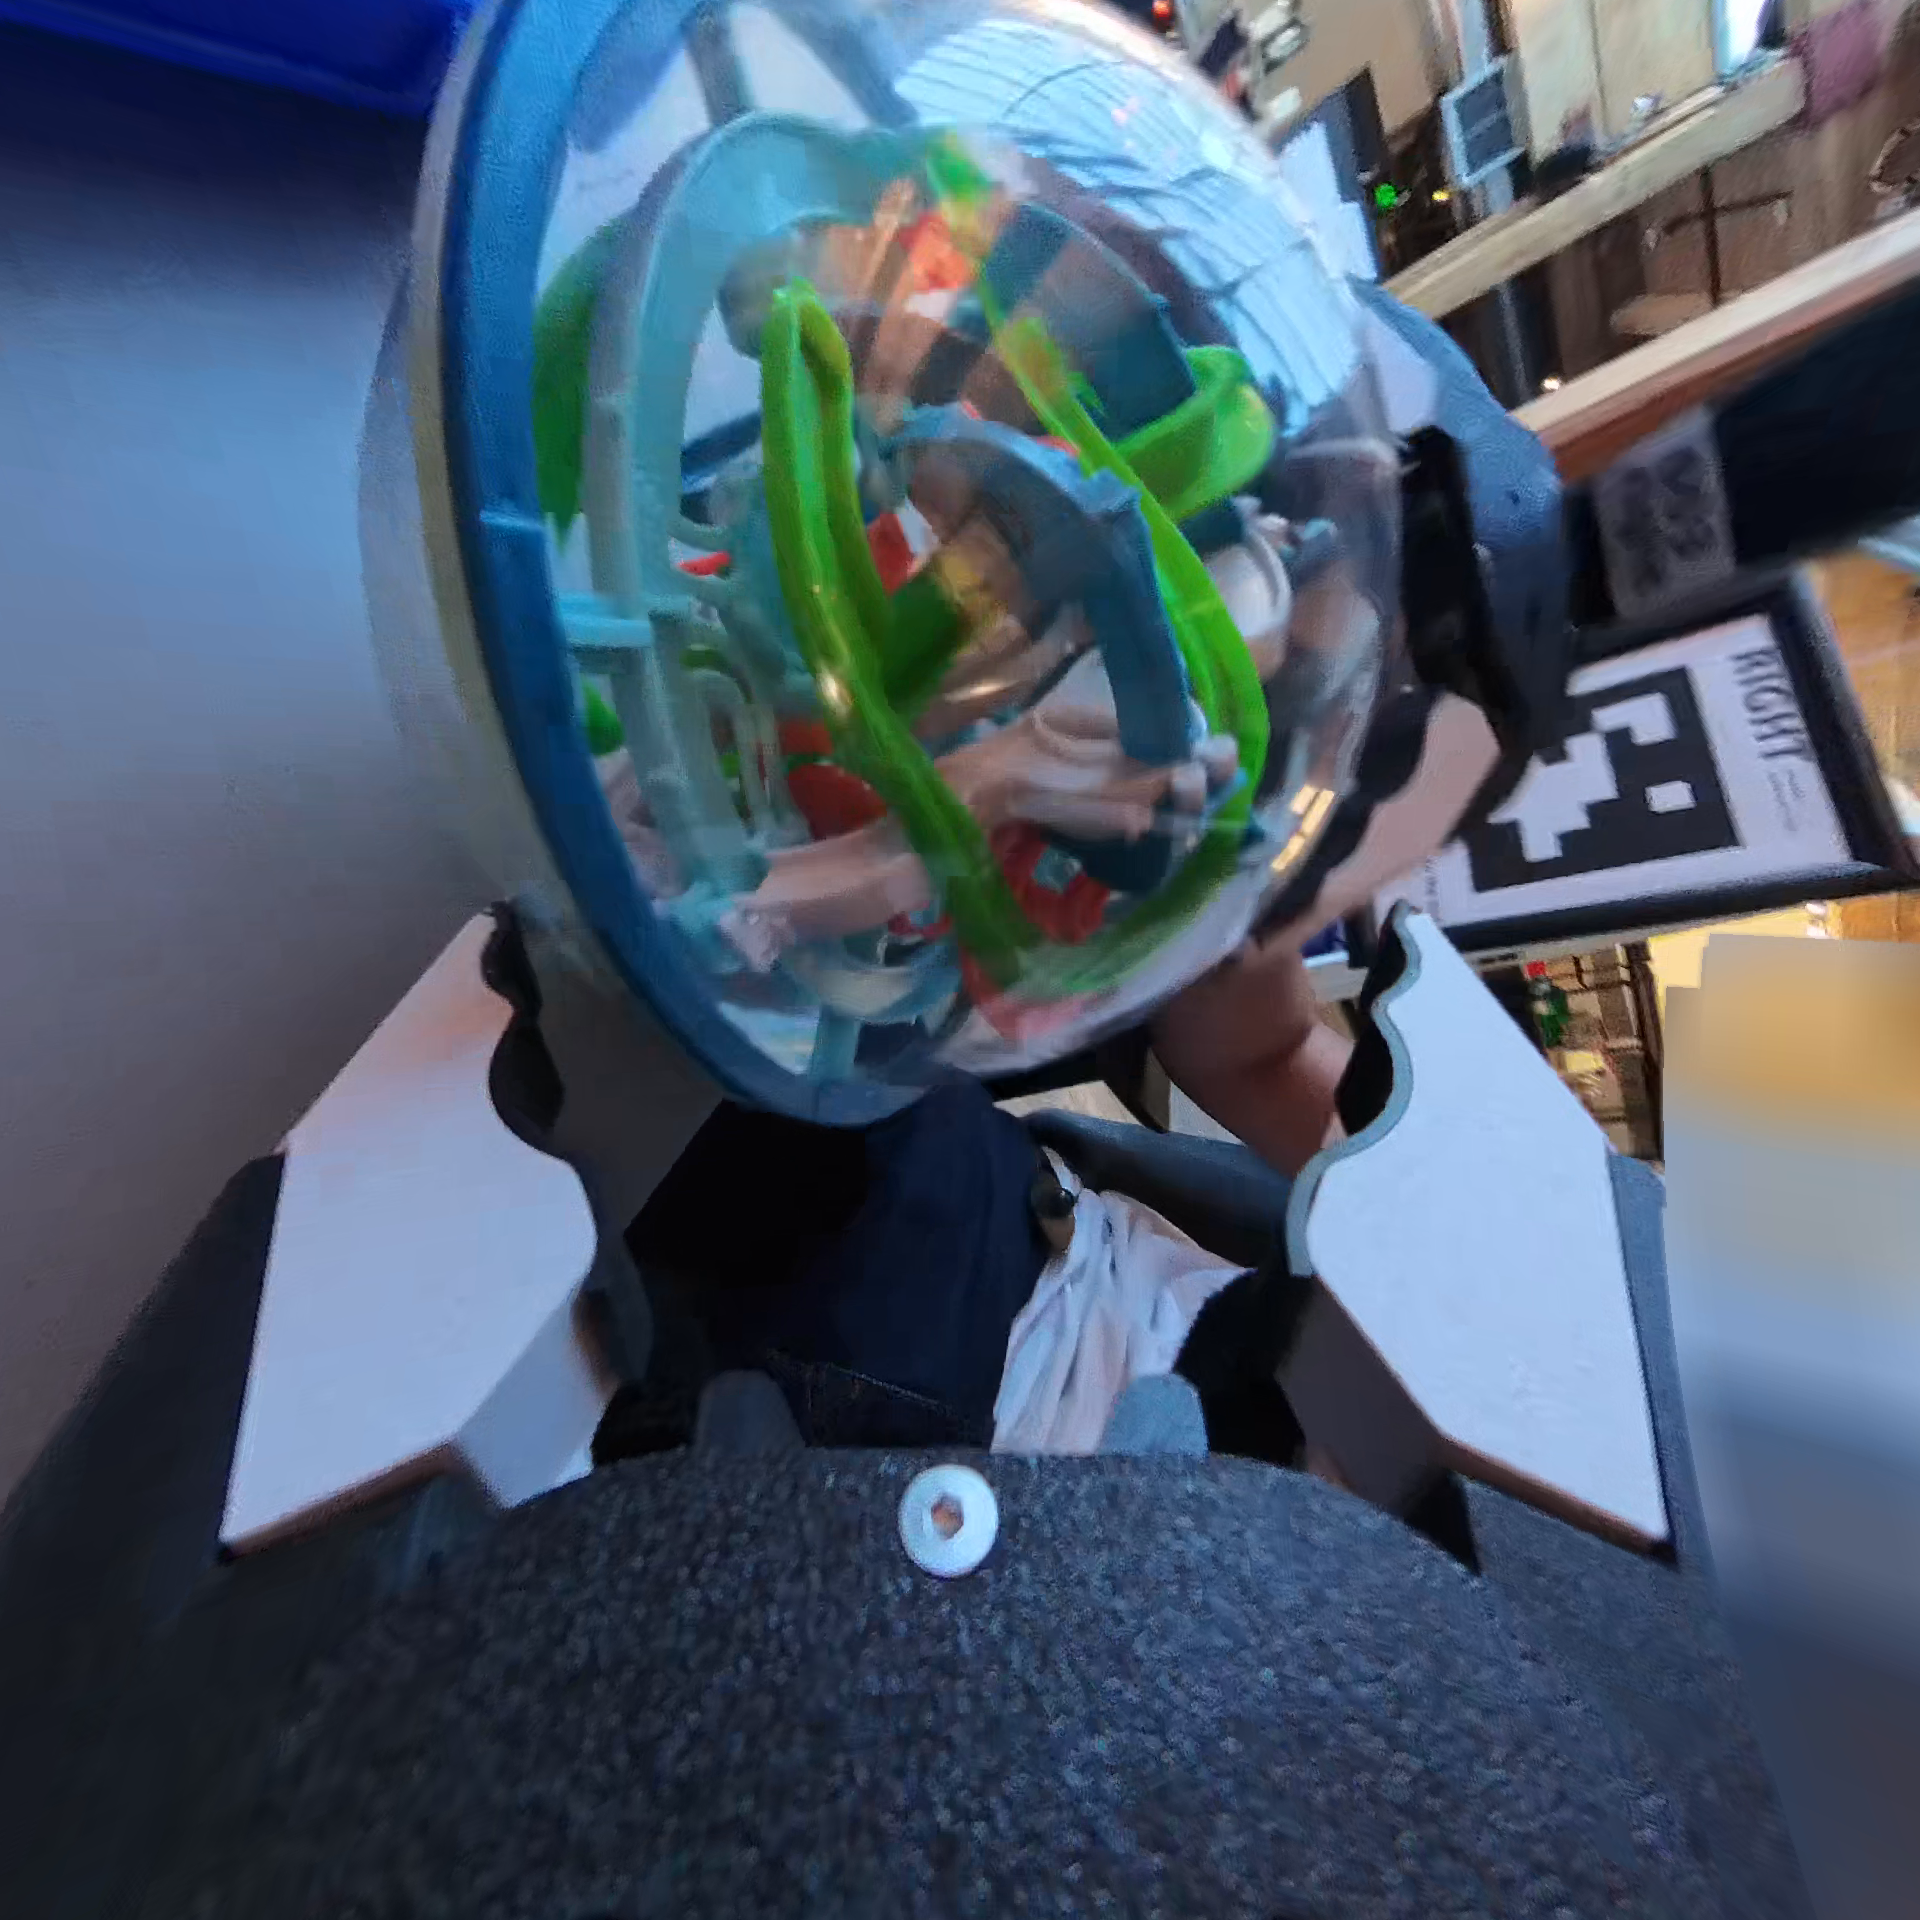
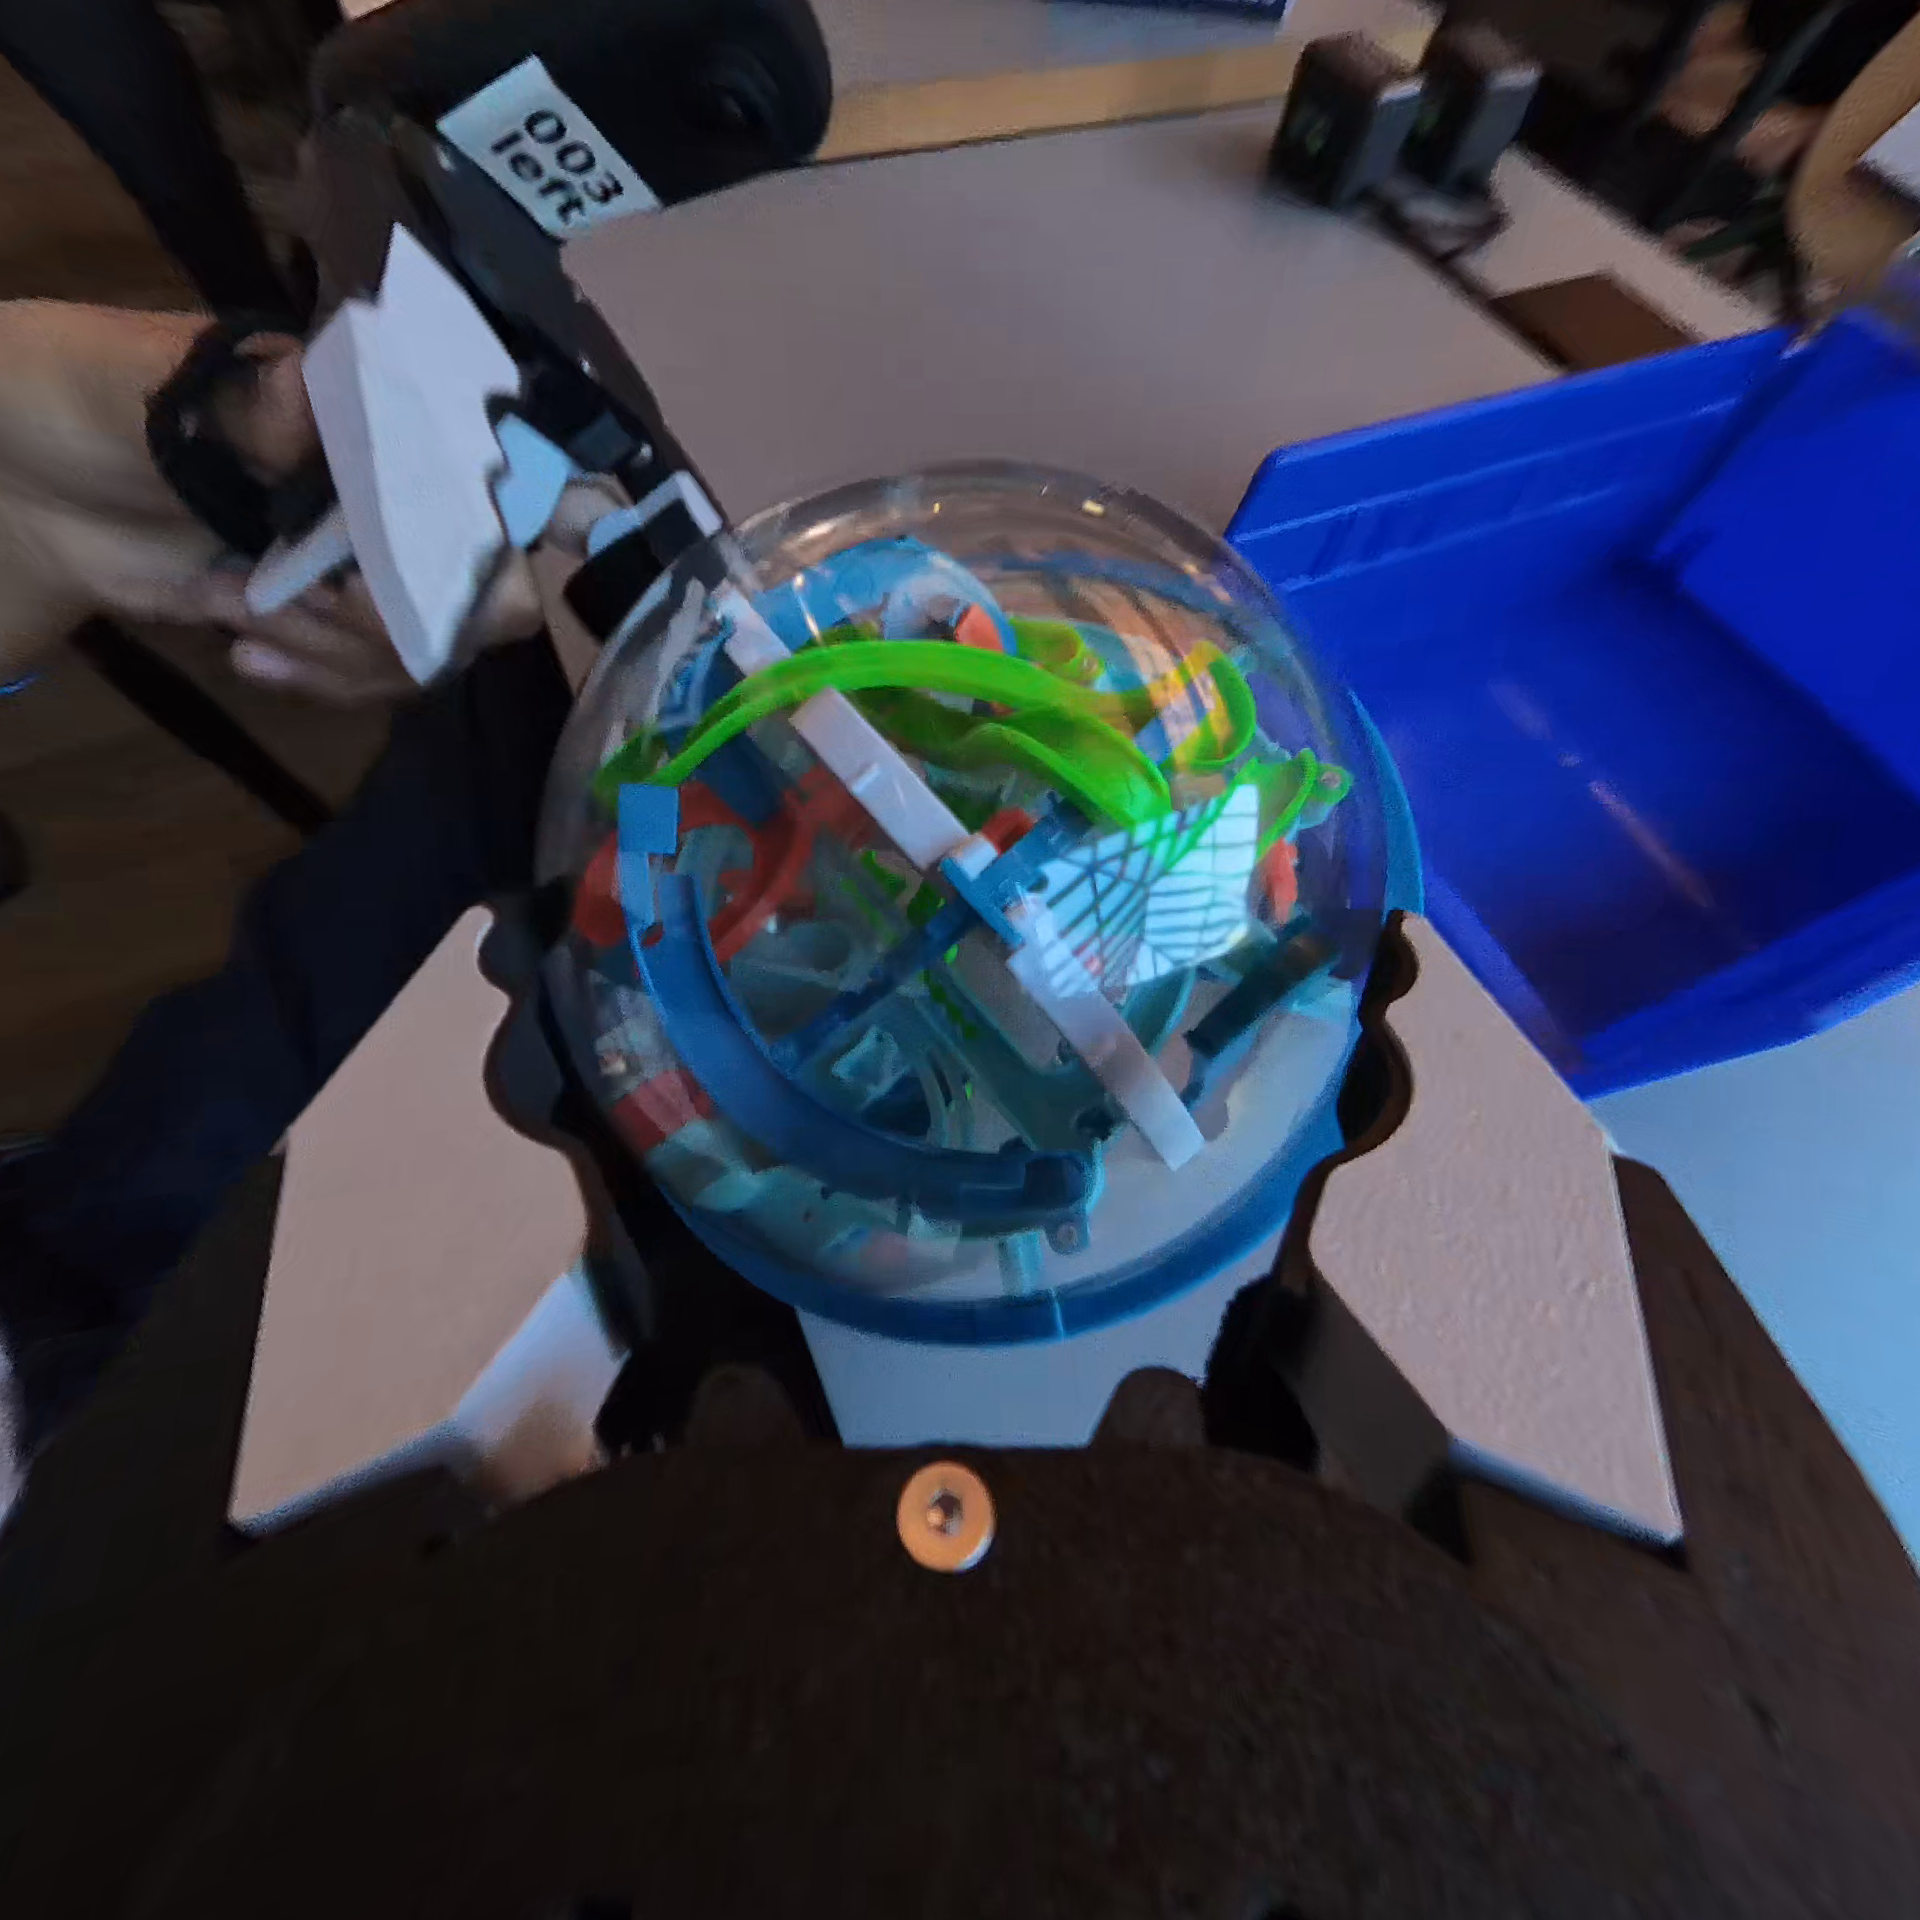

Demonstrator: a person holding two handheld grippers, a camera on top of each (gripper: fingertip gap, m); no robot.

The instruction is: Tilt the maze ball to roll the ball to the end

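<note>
Centre of the right wrist view: clear maze ball (image 2: 961, 883) clamped between right gripper (image 2: 951, 1039) fingers, above pale table (image 2: 1039, 343), beside blue bin (image 2: 1621, 727). Upper left: left gripper (image 1: 951, 1039) spread wide, one finger against the sphere.

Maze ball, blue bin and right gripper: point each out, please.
Maze ball (image 2: 966, 883): right wrist view, clear dome.
Blue bin (image 2: 1621, 748): right wrist view, inner floor.
Right gripper (image 2: 945, 966): right wrist view, midway between its fingertips, which clasp the ball.

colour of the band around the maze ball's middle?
Blue. The band rings the clear maze ball; it shows best in the right wrist view.
</note>
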